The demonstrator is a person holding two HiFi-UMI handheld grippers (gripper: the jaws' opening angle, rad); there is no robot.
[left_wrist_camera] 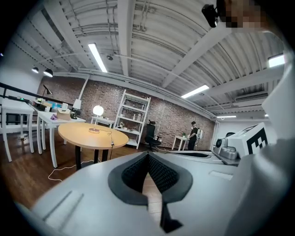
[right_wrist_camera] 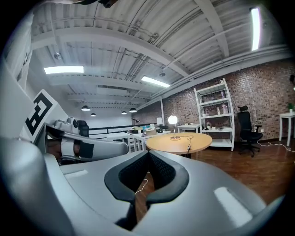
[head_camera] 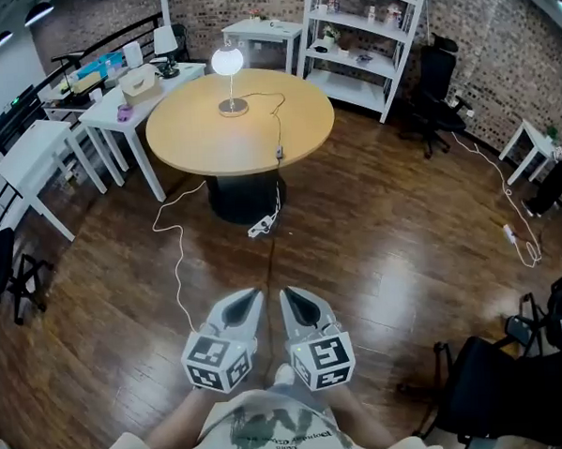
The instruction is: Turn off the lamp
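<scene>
Well beyond claws (head_camera: pixel 255 292) (head_camera: pixel 286 293), lamp (head_camera: pixel 227 76), apparently lit

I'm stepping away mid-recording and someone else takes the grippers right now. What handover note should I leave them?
Left gripper: shut, empty.
Right gripper: shut, empty.
Both are held side by side over the wooden floor, well short of the round table.
Lamp: lit, standing on the table. Its cord runs to the near edge and carries a small block that may be the switch.
Done: nothing.
Left: approach the table and switch the lamp off.
</scene>
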